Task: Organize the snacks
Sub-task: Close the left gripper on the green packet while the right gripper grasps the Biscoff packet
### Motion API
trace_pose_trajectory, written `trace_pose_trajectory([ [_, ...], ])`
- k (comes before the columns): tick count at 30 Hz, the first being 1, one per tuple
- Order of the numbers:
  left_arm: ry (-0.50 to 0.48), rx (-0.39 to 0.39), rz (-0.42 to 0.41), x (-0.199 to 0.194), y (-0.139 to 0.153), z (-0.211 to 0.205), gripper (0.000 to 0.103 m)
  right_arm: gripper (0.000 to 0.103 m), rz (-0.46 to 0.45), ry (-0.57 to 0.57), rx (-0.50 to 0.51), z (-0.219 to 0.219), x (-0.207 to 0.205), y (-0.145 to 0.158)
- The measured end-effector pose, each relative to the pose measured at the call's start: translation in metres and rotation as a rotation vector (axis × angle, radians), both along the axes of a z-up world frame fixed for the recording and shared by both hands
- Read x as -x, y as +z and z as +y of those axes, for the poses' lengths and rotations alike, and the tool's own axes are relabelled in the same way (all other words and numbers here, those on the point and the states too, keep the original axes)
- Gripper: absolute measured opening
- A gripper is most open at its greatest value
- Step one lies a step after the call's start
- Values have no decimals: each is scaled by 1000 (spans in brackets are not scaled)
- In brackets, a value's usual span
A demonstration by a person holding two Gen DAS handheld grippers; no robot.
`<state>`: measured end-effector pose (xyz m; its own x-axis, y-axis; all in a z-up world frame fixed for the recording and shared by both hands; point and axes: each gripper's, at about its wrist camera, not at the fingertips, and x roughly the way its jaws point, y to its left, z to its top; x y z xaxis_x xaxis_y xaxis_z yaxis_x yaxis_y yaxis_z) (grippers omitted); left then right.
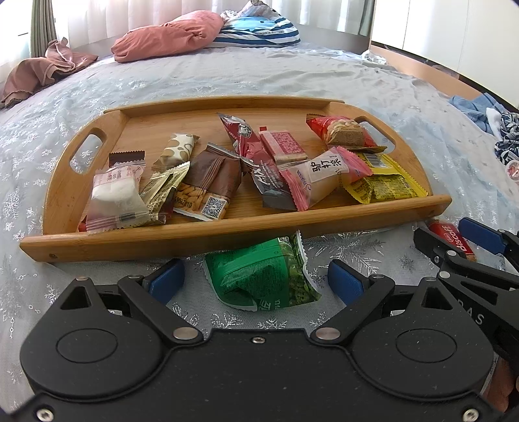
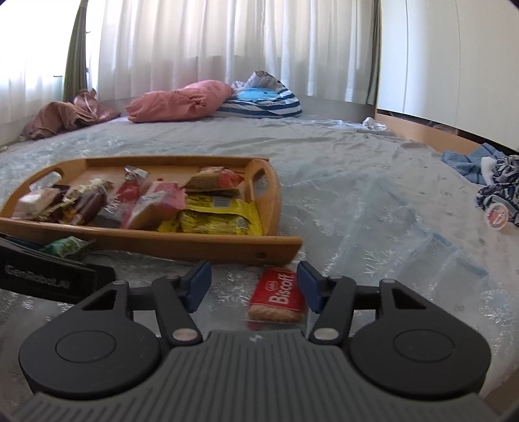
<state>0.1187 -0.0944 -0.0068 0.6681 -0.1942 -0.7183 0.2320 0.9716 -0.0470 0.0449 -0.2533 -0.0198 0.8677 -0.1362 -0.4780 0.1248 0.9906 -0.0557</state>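
Note:
A wooden tray (image 1: 233, 237) (image 2: 275, 181) with several snack packets lies on the bed. A green snack packet (image 1: 262, 279) (image 2: 66, 246) lies on the bedspread just in front of the tray, between the open fingers of my left gripper (image 1: 256, 280). A red Biscoff biscuit packet (image 2: 279, 295) (image 1: 454, 238) lies on the bedspread by the tray's near right corner, between the open fingers of my right gripper (image 2: 254, 285), close to the right finger. Neither gripper holds anything. The right gripper also shows in the left wrist view (image 1: 454, 240).
Pink (image 1: 168, 35) and striped (image 1: 259, 31) pillows lie at the far end of the bed. A brown cloth (image 1: 42, 73) lies at the far left. Blue clothes (image 2: 493, 175) and a small round cup (image 2: 496, 216) lie at the right edge.

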Motion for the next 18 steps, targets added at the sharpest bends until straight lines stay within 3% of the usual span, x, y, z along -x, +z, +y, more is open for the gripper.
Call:
trace_pose_trajectory([
  [6, -1, 3, -5, 1, 0, 1, 94, 71, 32, -49, -47, -11, -2, -5],
  [8, 11, 9, -18, 3, 1, 3, 89, 71, 33, -48, -38, -11, -2, -6],
  [10, 23, 27, -36, 8, 3, 5, 72, 71, 34, -47, -30, -10, -2, -7],
  [12, 35, 37, -46, 10, 6, 8, 63, 71, 34, -47, -25, -10, -2, -8],
  [18, 27, 42, -53, 11, 7, 13, 57, 71, 37, -47, -16, -8, -5, -8],
])
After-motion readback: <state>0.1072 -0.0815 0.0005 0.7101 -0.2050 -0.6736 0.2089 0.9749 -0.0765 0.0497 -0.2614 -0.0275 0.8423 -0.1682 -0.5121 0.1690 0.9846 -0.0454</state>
